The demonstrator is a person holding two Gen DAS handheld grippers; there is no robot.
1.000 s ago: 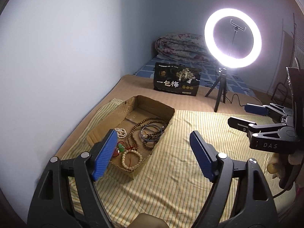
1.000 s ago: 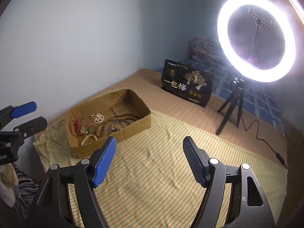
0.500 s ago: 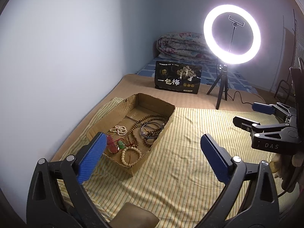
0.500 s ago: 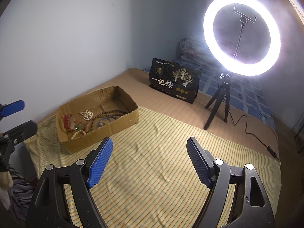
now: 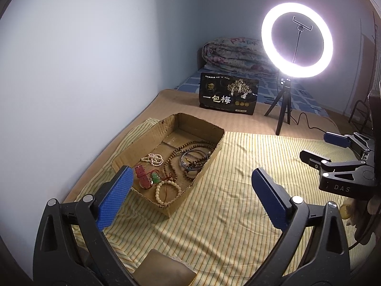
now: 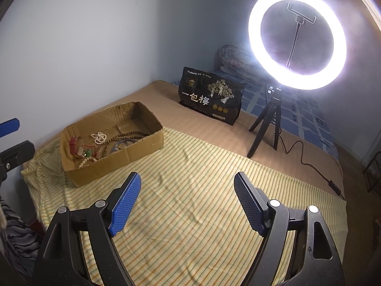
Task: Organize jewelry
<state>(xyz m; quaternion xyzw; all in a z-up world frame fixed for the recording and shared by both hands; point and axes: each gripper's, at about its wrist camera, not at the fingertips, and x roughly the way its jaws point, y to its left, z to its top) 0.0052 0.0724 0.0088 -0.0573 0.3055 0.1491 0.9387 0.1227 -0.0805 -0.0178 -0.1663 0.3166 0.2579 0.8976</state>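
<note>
Your left gripper (image 5: 190, 195) and right gripper (image 6: 187, 202) both hang spread wide with nothing in them, over the striped cloth (image 6: 190, 190). Past them the jewelry (image 5: 171, 169) lies piled in the cardboard box (image 5: 209, 164), and further back there's a black bag (image 6: 212, 97) and ring light (image 6: 297, 38).

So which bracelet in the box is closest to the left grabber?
The cream bead bracelet, lying at the near end of the cardboard box, just ahead of the left gripper. The brown bead strands and white pearl string lie farther back.
</note>
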